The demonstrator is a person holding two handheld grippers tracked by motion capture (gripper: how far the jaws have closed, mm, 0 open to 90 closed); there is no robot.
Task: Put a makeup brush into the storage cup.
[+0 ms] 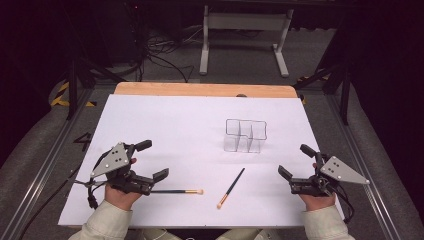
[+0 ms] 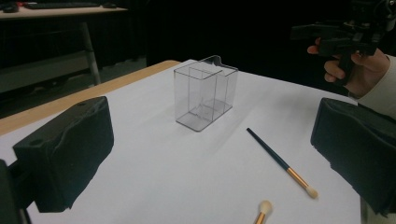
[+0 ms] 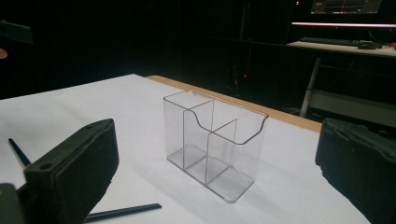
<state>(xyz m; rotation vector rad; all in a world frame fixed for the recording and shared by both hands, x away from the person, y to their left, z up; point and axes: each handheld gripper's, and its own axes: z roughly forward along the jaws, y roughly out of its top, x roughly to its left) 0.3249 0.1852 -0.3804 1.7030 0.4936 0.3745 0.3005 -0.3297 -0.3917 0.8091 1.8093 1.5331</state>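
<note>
Both grippers wide open over the white sheet — nothing held.

The left gripper sits low at the near left, jaws spread, one makeup brush lying just beside its lower jaw. A second brush lies angled at centre, near the clear divided organizer. The right gripper — jaws apart — rests at the near right.

Two hands are reaching in from the near edge, each gripping a black two-jaw tool. The left tool is sitting low with its jaws spread wide apart, holding nothing. The right tool is mirroring it, jaws likewise gaping and unloaded, pointing inward.
</note>
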